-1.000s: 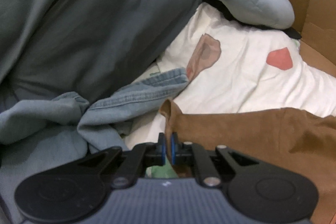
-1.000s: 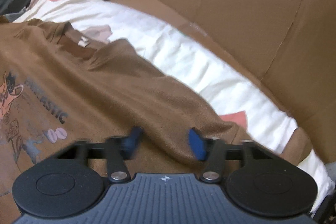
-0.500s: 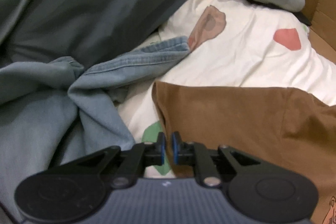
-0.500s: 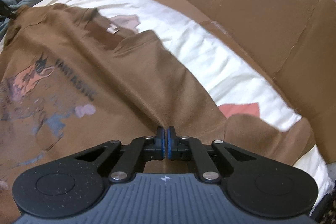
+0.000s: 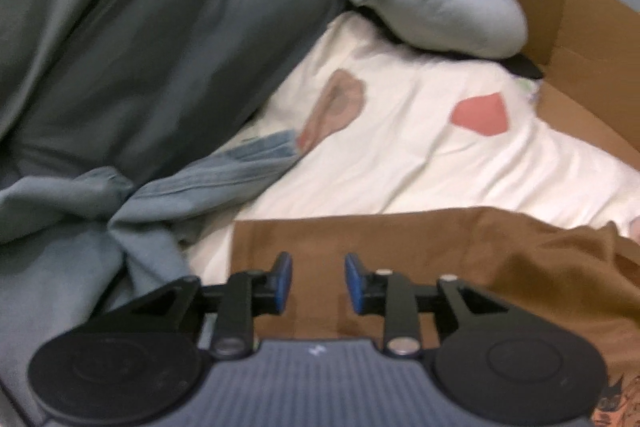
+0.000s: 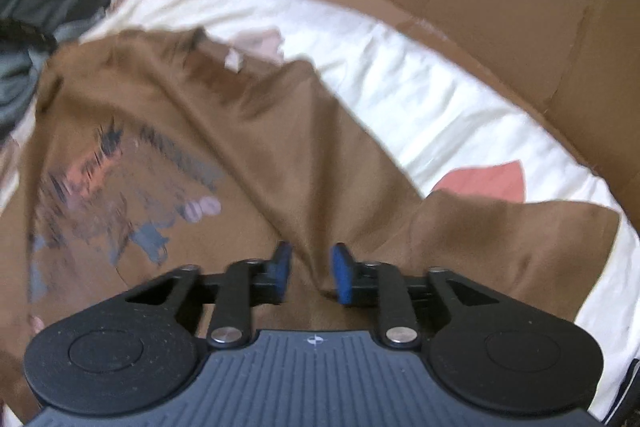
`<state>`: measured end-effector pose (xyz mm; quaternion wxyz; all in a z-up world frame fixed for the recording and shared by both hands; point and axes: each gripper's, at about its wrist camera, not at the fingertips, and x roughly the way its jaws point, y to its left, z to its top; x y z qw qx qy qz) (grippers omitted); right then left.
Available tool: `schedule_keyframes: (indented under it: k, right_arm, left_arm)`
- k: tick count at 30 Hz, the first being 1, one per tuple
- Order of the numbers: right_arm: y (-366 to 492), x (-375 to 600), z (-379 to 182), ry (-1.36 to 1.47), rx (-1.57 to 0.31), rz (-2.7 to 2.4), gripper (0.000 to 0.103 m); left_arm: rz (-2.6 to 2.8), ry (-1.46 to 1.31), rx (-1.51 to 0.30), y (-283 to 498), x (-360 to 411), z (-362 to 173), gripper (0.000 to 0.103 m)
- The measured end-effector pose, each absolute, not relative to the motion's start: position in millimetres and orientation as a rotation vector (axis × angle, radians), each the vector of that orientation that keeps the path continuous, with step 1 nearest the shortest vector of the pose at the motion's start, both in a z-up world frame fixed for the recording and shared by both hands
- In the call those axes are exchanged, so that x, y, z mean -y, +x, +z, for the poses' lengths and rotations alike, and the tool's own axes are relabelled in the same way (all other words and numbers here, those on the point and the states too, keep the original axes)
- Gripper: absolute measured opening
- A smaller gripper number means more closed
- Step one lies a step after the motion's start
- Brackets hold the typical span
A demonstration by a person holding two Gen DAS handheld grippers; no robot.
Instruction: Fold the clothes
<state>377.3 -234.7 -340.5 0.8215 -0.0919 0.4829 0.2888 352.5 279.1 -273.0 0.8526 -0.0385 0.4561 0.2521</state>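
1. A brown T-shirt [image 6: 304,147] lies spread, front up, on a white bedsheet [image 6: 420,99] printed with pink and tan shapes.
2. The shirt's chest print [image 6: 124,179] shows a cartoon figure and dark lettering; motion blur makes the words unreadable.
3. The neck opening [image 6: 216,55] points toward the far end of the bed, with a small pale label just inside it.
4. The left gripper [image 5: 318,283] hovers over the shirt's far left corner. Its jaws are opening, set partly apart, and its blue pads [image 5: 283,281] press on nothing.
5. The right gripper [image 6: 310,273] sits low over the shirt's right side, near the sleeve [image 6: 516,239]. Its jaws are opening too; a raised crease of brown cloth runs up between them, and it looks as if the pads no longer pinch it, though blur leaves that uncertain.
6. In the left wrist view, the shirt's straight edge [image 5: 360,221] lies across the sheet just ahead of the fingers.
7. Faded blue jeans [image 5: 172,195] lie crumpled to the left of the shirt, close to its corner.
8. A dark grey-green blanket [image 5: 152,39] is heaped behind the jeans.
9. A grey curved pillow [image 5: 432,7] rests at the head of the bed.
10. Cardboard sheets [image 6: 480,3] stand along the right side of the bed, against the edge of the sheet.
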Motion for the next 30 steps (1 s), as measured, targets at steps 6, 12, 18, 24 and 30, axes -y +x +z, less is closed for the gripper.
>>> schedule_keyframes:
  k: [6,12,18,24,30]
  right_arm:
    - [404,256,-327,-0.123,-0.982,0.482,0.042]
    - [434,263,-342,-0.092,-1.005,0.374,0.042]
    - [448,261,-357,-0.135,-1.051,0.353,0.023]
    - [439,268,-360,-0.179,-1.087,0.348,0.011]
    - [423,288,-358,-0.137,-1.101,0.303,0.005]
  left_arm:
    - [0.431,-0.044,-0.968,372,-255,-280,0.036]
    - [0.353,-0.003,-0.972,396,-234,-288,0.036]
    - [0.247,0.042,-0.964,417,-210,-297,0.036]
    - [0.164,0.134,-0.993,429,-182,-310,0.036]
    - [0.150,0.160,-1.022,430,-167,-331,0.053]
